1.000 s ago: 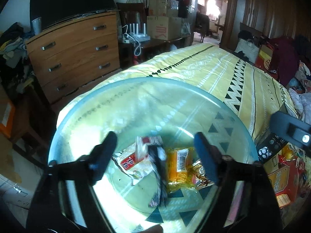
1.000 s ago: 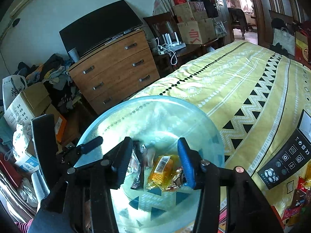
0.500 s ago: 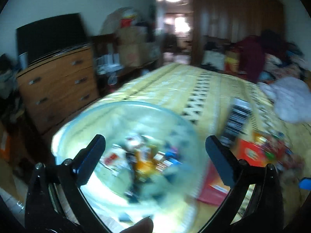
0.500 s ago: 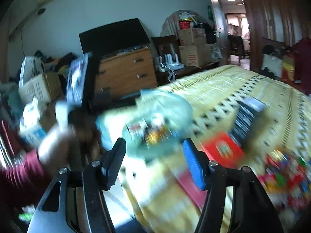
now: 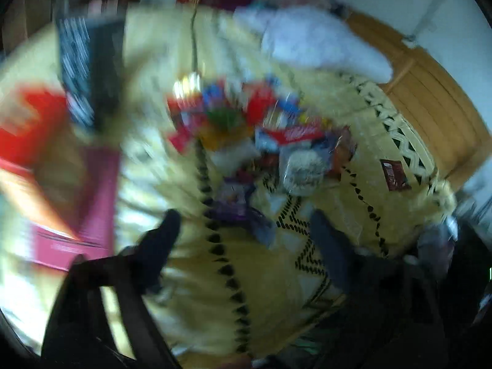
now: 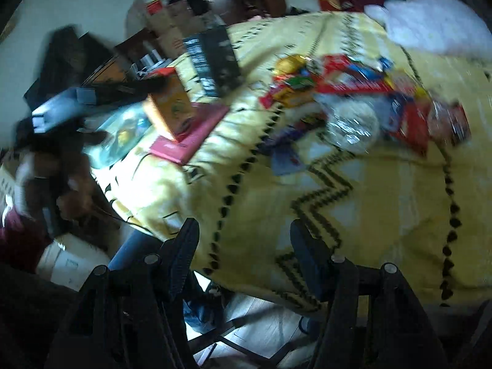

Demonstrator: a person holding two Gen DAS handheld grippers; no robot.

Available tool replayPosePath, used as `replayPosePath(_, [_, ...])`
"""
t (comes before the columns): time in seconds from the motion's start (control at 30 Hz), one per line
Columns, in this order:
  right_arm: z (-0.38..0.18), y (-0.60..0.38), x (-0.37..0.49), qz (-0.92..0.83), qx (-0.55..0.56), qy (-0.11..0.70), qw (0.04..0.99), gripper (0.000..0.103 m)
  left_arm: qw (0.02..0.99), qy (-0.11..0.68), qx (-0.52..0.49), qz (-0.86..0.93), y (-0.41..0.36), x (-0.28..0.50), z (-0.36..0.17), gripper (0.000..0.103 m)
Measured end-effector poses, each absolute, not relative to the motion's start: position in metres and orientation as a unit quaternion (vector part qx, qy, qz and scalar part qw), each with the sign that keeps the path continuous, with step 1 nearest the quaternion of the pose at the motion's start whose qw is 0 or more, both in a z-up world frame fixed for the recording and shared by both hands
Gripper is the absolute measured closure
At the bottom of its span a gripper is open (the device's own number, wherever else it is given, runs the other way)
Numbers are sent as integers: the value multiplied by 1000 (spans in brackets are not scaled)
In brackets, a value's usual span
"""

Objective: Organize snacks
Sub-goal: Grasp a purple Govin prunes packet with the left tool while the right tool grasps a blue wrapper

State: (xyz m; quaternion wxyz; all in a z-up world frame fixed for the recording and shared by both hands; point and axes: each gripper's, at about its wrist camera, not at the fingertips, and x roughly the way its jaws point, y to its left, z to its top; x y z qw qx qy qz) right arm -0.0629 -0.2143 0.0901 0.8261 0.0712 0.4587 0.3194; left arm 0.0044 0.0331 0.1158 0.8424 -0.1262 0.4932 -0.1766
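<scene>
Two tongs hang over the bed (image 6: 353,209), and both pictures are blurry. My left tongs (image 5: 246,240) are apart with nothing between them. They have just been closing a bit, and only the yellow blanket shows in the gap. My right tongs (image 6: 243,246) are apart too, with nothing between them. Under them I see the edge of the bed and some floor (image 6: 261,316).

Lots of snacks (image 5: 252,117) lie in a heap in the middle of the bed, ahead of both tongs and not touching them. I see red, blue, yellow and green packs, but I cannot read them. One clear crinkly bag (image 6: 352,126) sits at the near side of the heap. One purple pack (image 5: 235,198) lies closest to my left tongs. One small dark pack (image 5: 395,175) lies alone, off to the right near the bed's edge.

In the right view, the glass bowl (image 6: 120,136) sits at the left edge of the bed with a few snacks inside. Next to it is an orange box (image 6: 170,107) on top of a pink box (image 6: 193,135). A black box (image 6: 215,61) lies further back. A hand (image 6: 73,160) shows beside the bowl, with the other rig above it.

A white pillow (image 5: 319,43) rests at the far end of the bed, by the wooden headboard (image 5: 430,98).
</scene>
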Motion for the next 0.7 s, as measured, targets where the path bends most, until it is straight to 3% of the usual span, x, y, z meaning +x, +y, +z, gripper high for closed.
replayPosePath(0.3, [72, -234, -17, 304, 81, 485, 816, 38, 807, 551, -122, -174, -9, 63, 27, 32])
replayPosePath(0.33, [70, -235, -11, 304, 81, 487, 815, 38, 808, 554, -115, -166, -10, 68, 21, 34])
replayPosePath(0.37, [68, -236, -5, 304, 81, 488, 814, 38, 807, 559, -103, -160, -10, 71, 16, 55])
replayPosePath(0.4, [65, -236, 1, 305, 82, 489, 813, 38, 806, 564, -91, -156, -11, 75, 11, 64])
replayPosePath(0.47, [62, -235, 11, 309, 83, 488, 812, 38, 809, 559, -94, -154, -6, 76, 13, 72])
replayPosePath(0.7, [44, -201, 41, 344, 77, 488, 798, 38, 854, 496, -101, -117, 36, 67, 66, 72])
